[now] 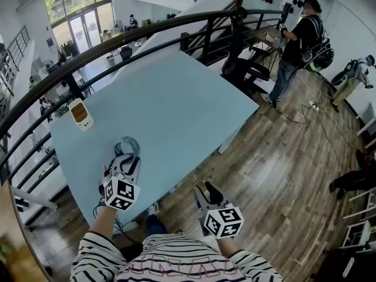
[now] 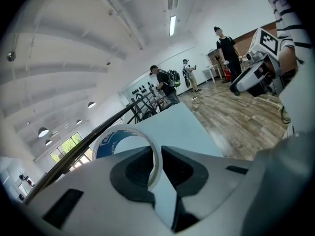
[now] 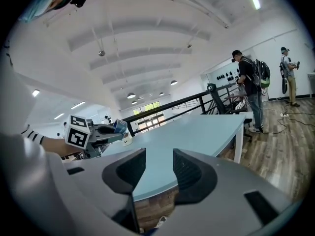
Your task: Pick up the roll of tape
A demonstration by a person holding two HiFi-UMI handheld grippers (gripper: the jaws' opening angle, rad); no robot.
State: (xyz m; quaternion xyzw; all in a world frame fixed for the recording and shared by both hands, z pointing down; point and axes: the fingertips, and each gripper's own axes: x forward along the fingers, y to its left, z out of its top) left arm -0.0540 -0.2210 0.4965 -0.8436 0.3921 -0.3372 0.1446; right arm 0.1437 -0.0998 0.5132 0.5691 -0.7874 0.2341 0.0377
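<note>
The roll of tape [image 1: 130,146] is a thin white ring with a blue inner face. It hangs just above the pale blue table [image 1: 176,98], near its front left corner. My left gripper [image 1: 126,158] is shut on it. In the left gripper view the tape [image 2: 113,142] stands upright, its rim pinched between the two dark pads, with the left gripper [image 2: 156,165] below it. My right gripper [image 1: 207,191] is off the table's near edge over the wooden floor, open and holding nothing. The right gripper view shows the right gripper [image 3: 160,168] and, at left, the left gripper [image 3: 104,132] carrying the tape [image 3: 119,126].
A small white device with an orange face [image 1: 80,114] lies at the table's left edge. A dark curved railing [image 1: 117,40] runs behind the table. A dark chair [image 1: 249,69] stands at the far right corner. People stand on the wooden floor [image 1: 294,145] to the right.
</note>
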